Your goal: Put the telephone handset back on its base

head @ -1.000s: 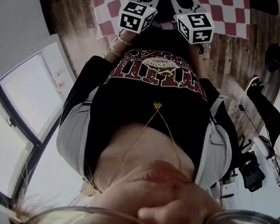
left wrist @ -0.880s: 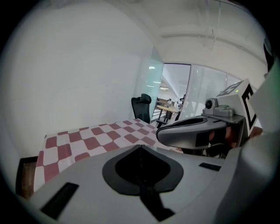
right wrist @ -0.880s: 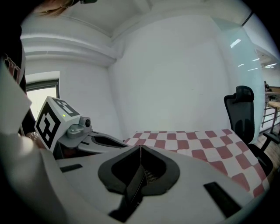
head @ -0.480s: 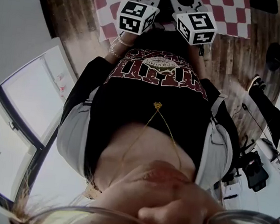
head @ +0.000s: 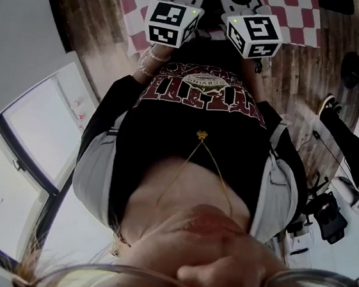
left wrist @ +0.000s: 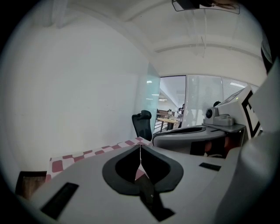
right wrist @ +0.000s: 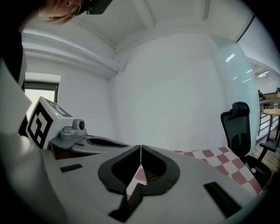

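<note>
No telephone handset or base shows in any view. In the head view both grippers are held side by side in front of the person's chest, over a red-and-white checked cloth [head: 296, 16]. The left one's marker cube [head: 171, 23] and the right one's marker cube [head: 255, 35] are plain to see; the jaw tips run off the top edge. My left gripper [left wrist: 140, 148] has its jaws pressed together with nothing between them. My right gripper [right wrist: 141, 149] is likewise shut and empty. Each gripper view shows the other gripper alongside.
A black office chair [left wrist: 142, 124] stands beyond the checked cloth, against a white wall, also seen as the chair [right wrist: 239, 127]. Wooden floor [head: 304, 70] surrounds the cloth. A second person's leg and shoe [head: 336, 128] and dark gear [head: 327, 217] lie to the right.
Both marker cubes have drifted slightly apart and toward the top edge of the head view. The jaws have stayed shut.
</note>
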A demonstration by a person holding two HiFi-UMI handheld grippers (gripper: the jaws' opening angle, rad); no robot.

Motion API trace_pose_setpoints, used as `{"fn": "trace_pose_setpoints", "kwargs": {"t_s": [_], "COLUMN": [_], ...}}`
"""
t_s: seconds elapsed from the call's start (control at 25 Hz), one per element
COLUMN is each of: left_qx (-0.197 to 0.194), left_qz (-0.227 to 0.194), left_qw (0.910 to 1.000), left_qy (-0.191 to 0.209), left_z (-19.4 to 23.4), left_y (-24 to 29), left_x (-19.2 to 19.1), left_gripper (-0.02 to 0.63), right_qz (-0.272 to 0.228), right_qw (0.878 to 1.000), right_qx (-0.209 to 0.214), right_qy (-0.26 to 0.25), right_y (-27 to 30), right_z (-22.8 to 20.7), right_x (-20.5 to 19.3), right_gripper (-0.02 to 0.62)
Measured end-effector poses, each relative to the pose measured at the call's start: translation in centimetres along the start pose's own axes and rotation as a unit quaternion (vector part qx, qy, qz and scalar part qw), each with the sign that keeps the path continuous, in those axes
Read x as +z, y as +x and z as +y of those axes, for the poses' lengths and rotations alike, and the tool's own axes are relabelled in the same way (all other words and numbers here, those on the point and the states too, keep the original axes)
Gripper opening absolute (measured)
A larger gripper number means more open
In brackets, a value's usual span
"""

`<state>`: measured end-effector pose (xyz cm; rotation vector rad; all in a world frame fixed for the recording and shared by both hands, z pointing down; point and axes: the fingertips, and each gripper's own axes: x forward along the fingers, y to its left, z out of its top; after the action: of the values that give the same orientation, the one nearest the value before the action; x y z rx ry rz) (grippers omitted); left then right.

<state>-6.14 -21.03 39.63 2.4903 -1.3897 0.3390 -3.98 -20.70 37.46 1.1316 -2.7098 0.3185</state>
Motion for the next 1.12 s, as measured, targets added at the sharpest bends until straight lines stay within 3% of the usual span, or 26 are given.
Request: {"fn": "trace_pose_setpoints", "kwargs": {"t_s": [1.12], "left_qx": [0.001], "left_qz": [-0.02], "left_qw": [0.9998], "left_qy": [0.007], "left_z": [-0.3], "left_y": [-0.8], "left_x": [1.5], "left_gripper": [0.014], "right_qz": [-0.003], "right_qw": [1.0], "right_qx": [-0.009], "right_qy": [-0.011], "right_y": [-0.2], "right_z": [0.4], "right_x": [1.1], "right_gripper": [0.021]}}
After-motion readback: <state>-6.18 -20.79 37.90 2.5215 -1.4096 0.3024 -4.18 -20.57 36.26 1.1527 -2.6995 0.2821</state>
